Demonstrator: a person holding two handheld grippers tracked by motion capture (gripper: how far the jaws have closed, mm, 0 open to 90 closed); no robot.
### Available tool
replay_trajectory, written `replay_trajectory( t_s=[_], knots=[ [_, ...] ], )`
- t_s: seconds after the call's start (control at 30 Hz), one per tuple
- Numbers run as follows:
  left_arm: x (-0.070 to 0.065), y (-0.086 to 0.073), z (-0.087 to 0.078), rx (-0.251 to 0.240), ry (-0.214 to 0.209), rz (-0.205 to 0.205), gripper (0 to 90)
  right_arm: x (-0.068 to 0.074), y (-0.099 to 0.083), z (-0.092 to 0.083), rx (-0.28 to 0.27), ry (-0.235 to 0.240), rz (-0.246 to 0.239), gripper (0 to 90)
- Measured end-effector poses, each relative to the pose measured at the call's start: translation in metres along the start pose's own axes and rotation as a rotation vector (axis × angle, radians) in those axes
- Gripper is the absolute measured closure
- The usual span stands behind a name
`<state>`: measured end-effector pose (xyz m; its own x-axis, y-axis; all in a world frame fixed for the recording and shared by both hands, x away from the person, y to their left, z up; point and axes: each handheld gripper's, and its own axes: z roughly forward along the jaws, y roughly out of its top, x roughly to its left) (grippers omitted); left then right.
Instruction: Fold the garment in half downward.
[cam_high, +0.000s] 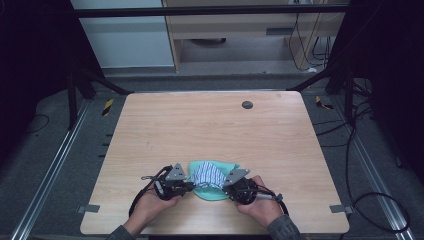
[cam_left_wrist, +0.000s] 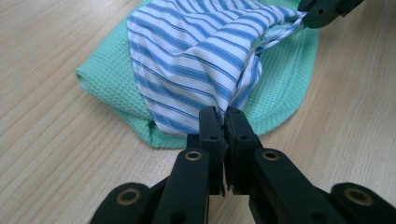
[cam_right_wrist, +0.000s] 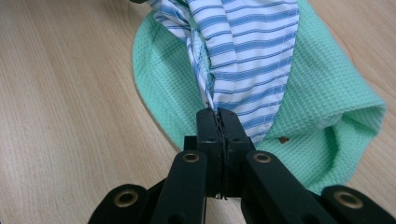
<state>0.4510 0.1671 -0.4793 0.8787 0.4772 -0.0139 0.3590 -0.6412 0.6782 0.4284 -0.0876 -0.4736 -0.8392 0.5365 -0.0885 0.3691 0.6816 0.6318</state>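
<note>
Striped cloth (cam_left_wrist: 196, 60), one, green cloth (cam_left_wrist: 107, 79), one

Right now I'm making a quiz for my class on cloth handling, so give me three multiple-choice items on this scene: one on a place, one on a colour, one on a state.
1. Where does the green cloth lie on the table?
A. at the far edge
B. near the person's edge, between the hands
C. hanging off the left side

2. What colours is the striped cloth?
A. red and yellow
B. black and grey
C. blue and white

3. How does the left claw stand?
A. shut on the striped cloth
B. wide open above the table
C. shut on the green cloth alone

Key: 1 B, since the high view shows it close to the near edge between the two hands. 2 C, as both gripper views show blue stripes on white. 3 A, as its jaws pinch the striped edge; the right claw does likewise.
</note>
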Motion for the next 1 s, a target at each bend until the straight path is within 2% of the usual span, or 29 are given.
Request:
replay_trajectory(
  t_s=[0.33, 0.47, 0.5, 0.53, 0.57, 0.6, 0.63, 0.73, 0.77, 0.8, 0.83, 0.87, 0.9, 0.97, 1.0],
  knots=[
    [-0.002, -0.003, 0.001, 0.002, -0.005, -0.007, 86.9, 0.001, -0.003, 0.0, 0.016, 0.007, 0.002, 87.3],
    [-0.003, -0.004, 0.0, 0.002, 0.002, -0.008, 81.4, 0.0, -0.004, -0.002, 0.02, 0.012, 0.003, 83.3],
    [-0.005, -0.005, -0.002, -0.013, 0.012, -0.016, 74.4, 0.0, -0.006, -0.004, 0.014, 0.011, 0.004, 75.8],
    [-0.005, -0.005, -0.002, -0.013, 0.012, -0.016, 71.0, 0.0, -0.006, -0.004, 0.014, 0.011, 0.004, 75.8],
    [-0.005, -0.005, -0.005, -0.018, 0.029, -0.016, 67.6, -0.001, -0.007, -0.006, 0.01, 0.004, 0.013, 69.2],
    [-0.005, -0.005, -0.005, -0.018, 0.029, -0.016, 64.1, -0.001, -0.007, -0.006, 0.01, 0.004, 0.013, 69.2],
    [-0.005, -0.005, -0.006, -0.024, 0.032, -0.02, 64.1, -0.001, -0.008, -0.007, 0.008, 0.004, 0.02, 66.4],
    [-0.006, -0.004, -0.011, -0.028, 0.034, -0.029, 52.5, -0.003, -0.011, -0.01, 0.012, -0.001, 0.032, 56.7],
    [-0.007, -0.004, -0.015, -0.038, 0.04, -0.034, 45.3, -0.004, -0.013, -0.013, 0.013, -0.008, 0.042, 50.6],
    [-0.007, -0.004, -0.015, -0.038, 0.04, -0.034, 42.5, -0.004, -0.013, -0.013, 0.013, -0.008, 0.042, 50.6],
    [-0.007, -0.003, -0.019, -0.045, 0.044, -0.043, 39.6, -0.005, -0.014, -0.016, 0.014, -0.018, 0.05, 45.2],
    [-0.007, -0.003, -0.019, -0.045, 0.044, -0.043, 36.6, -0.005, -0.014, -0.016, 0.014, -0.018, 0.05, 45.2],
    [-0.007, -0.002, -0.021, -0.047, 0.047, -0.045, 34.1, -0.006, -0.016, -0.019, 0.003, -0.036, 0.06, 35.9],
    [-0.004, 0.0, -0.025, -0.048, 0.068, -0.059, 27.9, -0.007, -0.016, -0.021, -0.006, -0.052, 0.06, 29.6],
    [-0.004, 0.0, -0.025, -0.048, 0.068, -0.059, 23.5, -0.007, -0.016, -0.021, -0.006, -0.052, 0.06, 29.6]
  ],
)
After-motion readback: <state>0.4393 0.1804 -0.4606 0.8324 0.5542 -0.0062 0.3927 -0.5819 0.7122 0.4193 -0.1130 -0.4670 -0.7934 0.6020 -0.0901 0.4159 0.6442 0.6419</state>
